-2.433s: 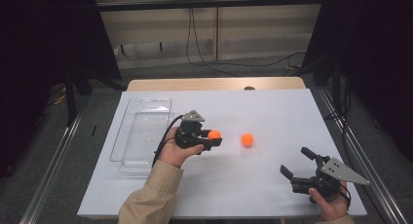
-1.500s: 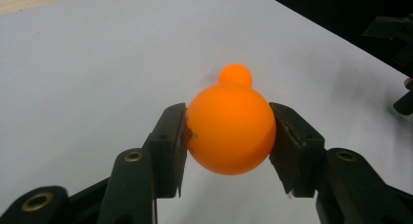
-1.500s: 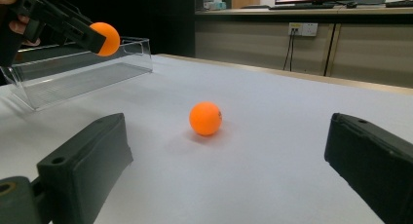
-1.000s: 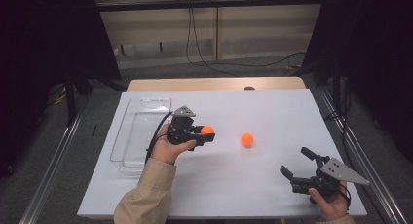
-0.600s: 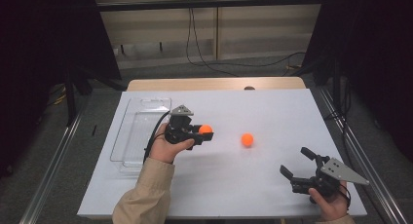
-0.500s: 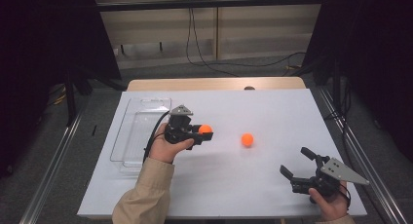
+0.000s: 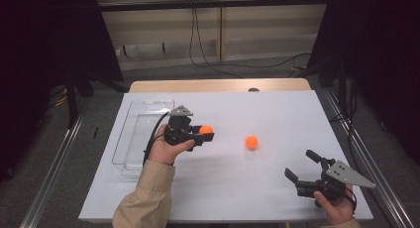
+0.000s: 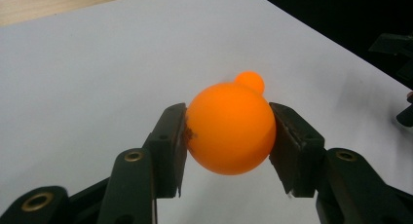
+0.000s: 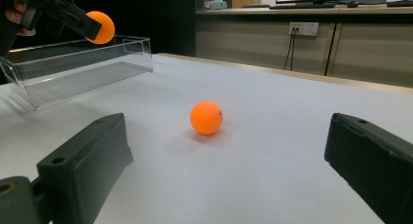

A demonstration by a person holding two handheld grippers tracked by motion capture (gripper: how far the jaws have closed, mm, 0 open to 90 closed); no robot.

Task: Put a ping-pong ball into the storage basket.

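My left gripper (image 7: 205, 134) is shut on an orange ball (image 7: 206, 130), lifted above the white table just right of a clear plastic tray (image 7: 130, 143). In the left gripper view both black pads squeeze that held ball (image 8: 230, 128), and a second orange ball (image 8: 250, 81) peeks out behind it. The second ball (image 7: 251, 142) rests on the table's middle. My right gripper (image 7: 301, 166) sits low at the front right, open, its jaws wide apart and empty. In the right gripper view the loose ball (image 9: 206, 118) lies ahead between the jaws, with the held ball (image 9: 98, 27) over the tray (image 9: 73, 70).
The white table sheet (image 7: 277, 114) has a wooden strip (image 7: 218, 85) along its far edge. Metal rails (image 7: 54, 163) run down both sides of the table. Cables (image 7: 237, 64) lie on the floor behind.
The left gripper carried its ball left and slightly away from the loose ball, toward the tray, then stayed put. The right gripper and the loose ball have not moved.
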